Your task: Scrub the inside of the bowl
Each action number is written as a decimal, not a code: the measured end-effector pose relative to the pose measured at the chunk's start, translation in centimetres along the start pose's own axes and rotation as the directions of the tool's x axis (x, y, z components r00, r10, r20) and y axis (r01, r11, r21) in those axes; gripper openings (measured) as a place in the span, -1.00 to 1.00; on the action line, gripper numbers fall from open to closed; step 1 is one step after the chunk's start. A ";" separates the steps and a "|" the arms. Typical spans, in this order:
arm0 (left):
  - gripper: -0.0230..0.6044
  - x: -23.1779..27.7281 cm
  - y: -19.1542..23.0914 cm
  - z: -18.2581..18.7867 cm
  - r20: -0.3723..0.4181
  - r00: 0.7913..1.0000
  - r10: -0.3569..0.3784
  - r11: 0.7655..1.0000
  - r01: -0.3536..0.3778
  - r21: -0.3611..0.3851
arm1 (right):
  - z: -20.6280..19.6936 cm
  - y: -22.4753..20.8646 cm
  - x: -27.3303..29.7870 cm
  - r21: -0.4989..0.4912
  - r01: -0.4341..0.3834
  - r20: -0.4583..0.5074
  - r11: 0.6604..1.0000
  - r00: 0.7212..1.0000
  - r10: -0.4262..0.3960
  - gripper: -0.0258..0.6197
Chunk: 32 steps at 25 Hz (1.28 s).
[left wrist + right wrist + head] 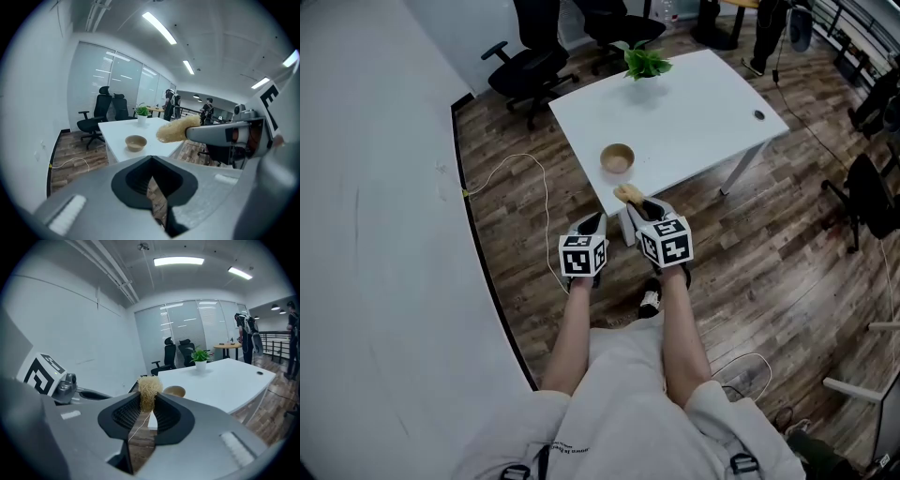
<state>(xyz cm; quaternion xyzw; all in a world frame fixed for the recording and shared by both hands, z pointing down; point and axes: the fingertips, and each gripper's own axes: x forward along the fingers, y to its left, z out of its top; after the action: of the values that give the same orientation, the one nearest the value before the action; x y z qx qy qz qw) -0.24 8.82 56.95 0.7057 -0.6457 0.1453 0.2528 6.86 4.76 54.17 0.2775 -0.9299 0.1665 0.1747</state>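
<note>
Right gripper (148, 404) clamps scrubber (149, 389); left gripper (151, 180) closed, empty. Bowl (617, 158) upright on table (694, 122), straight ahead of both, nearer the right gripper, not yet reached

Bright, even light from ceiling strips (159, 27); soft shadows; gripper views fisheye w/ dark corners
</note>
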 end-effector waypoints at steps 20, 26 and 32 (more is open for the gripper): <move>-0.93 8.8 6.8 4.2 -0.021 0.993 0.119 0.984 -0.121 -0.130 | 4.2 -6.1 11.2 -0.011 -0.211 -0.106 0.977 0.972 0.209 -0.60; -0.93 9.5 8.6 1.5 -0.080 0.988 0.135 0.976 -0.146 -0.160 | 2.9 -7.3 12.9 0.055 -0.210 -0.106 0.976 0.971 0.215 -0.60; -0.93 11.6 12.8 2.6 -0.100 0.987 0.123 0.976 -0.139 -0.170 | 1.9 -7.2 16.2 0.010 -0.185 -0.215 0.983 0.959 0.182 -0.60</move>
<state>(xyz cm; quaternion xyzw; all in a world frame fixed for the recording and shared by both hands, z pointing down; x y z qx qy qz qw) -11.77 -2.81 63.11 0.6294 -0.6891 0.1352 0.3327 -2.22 -9.13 60.79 0.1696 -0.9281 0.2062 0.2594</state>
